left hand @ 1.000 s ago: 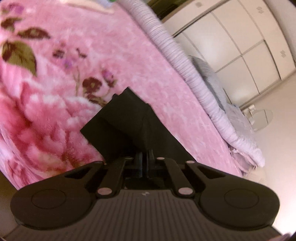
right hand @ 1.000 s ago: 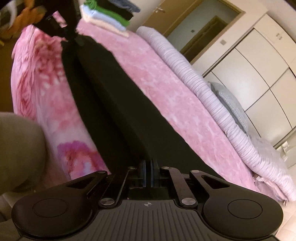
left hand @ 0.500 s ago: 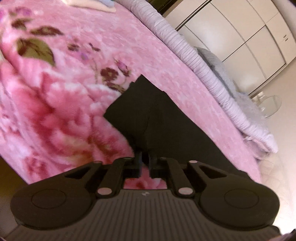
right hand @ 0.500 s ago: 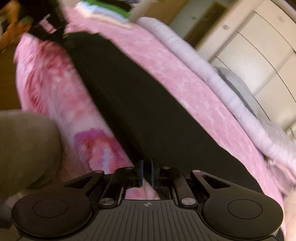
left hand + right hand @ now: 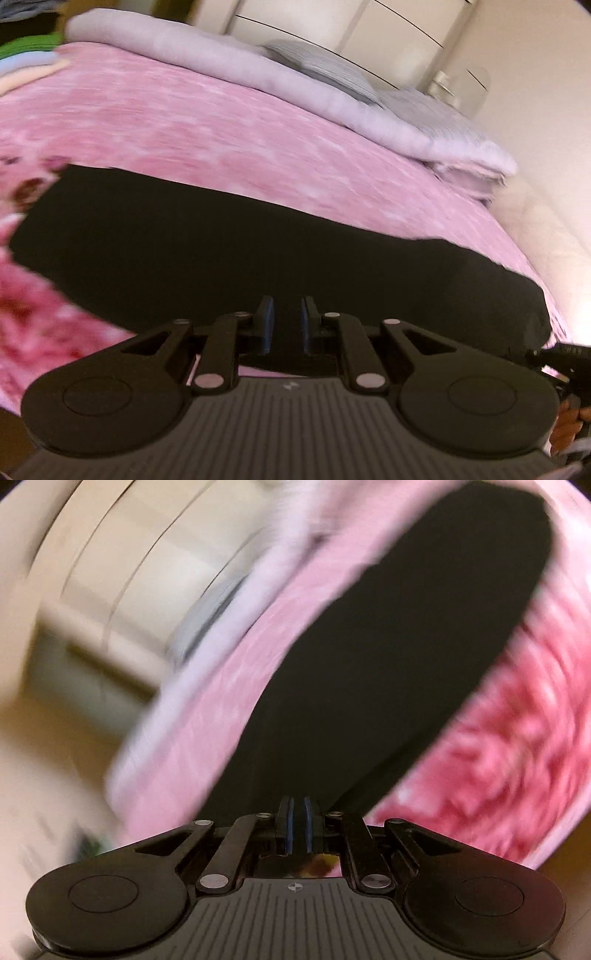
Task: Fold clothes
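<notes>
A long black garment (image 5: 258, 251) lies flat in a strip across the pink floral blanket (image 5: 221, 122) on the bed. My left gripper (image 5: 287, 321) hovers at the garment's near edge. Its jaws are opening, with a clear gap between the blue pads (image 5: 266, 325) and no cloth pinched. In the right wrist view, which is blurred and rolled, the same black garment (image 5: 388, 657) stretches away from my right gripper (image 5: 298, 821). Its jaws are opening too, a narrow gap shows and nothing is gripped between them.
A rolled lilac quilt (image 5: 258, 70) and grey pillow (image 5: 321, 62) line the bed's far side. Folded clothes (image 5: 26, 62) are stacked at the far left. White wardrobe doors (image 5: 369, 29) stand behind. A hand (image 5: 569, 417) shows at the right edge.
Both grippers have let go of the black garment, which now lies flat on the blanket. Both have swung sideways and rolled, the right one strongly.
</notes>
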`<state>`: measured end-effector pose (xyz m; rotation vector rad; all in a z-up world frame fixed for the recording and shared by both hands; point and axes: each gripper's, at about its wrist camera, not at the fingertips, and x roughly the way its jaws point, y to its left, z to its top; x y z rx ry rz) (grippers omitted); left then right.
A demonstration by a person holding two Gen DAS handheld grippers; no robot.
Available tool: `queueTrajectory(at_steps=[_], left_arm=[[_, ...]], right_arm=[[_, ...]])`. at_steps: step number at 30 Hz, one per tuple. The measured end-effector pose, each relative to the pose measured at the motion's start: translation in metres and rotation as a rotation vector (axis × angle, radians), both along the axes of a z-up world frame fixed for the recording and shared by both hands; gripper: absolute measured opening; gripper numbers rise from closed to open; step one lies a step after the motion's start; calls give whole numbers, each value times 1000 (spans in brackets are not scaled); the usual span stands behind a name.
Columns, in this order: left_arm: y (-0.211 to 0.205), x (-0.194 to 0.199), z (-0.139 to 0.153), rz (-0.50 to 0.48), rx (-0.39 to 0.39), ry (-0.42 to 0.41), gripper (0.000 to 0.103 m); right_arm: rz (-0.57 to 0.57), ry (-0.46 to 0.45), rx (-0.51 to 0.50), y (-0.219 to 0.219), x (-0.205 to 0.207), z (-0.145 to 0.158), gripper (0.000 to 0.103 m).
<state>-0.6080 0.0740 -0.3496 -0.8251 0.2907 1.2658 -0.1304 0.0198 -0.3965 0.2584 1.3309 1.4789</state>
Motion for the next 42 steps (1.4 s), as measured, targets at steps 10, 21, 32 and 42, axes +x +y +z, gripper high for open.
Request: queueTrajectory(at_steps=[10,21,32,42], left_arm=[[10,33,-11,-41,-30,68,11],[16,31,-20,-33,-60,90,11],[19,24,-26,-18,-60,100,11],[15,27,-18,-3,-38,165,11]], right_arm=[[-93,292,-37,7,30,-38,9],[-112,265,-93,21,33,-36,33],[-121,-7,-42,20,8,-16,1],[-42,-342,24,5,-10,17,5]])
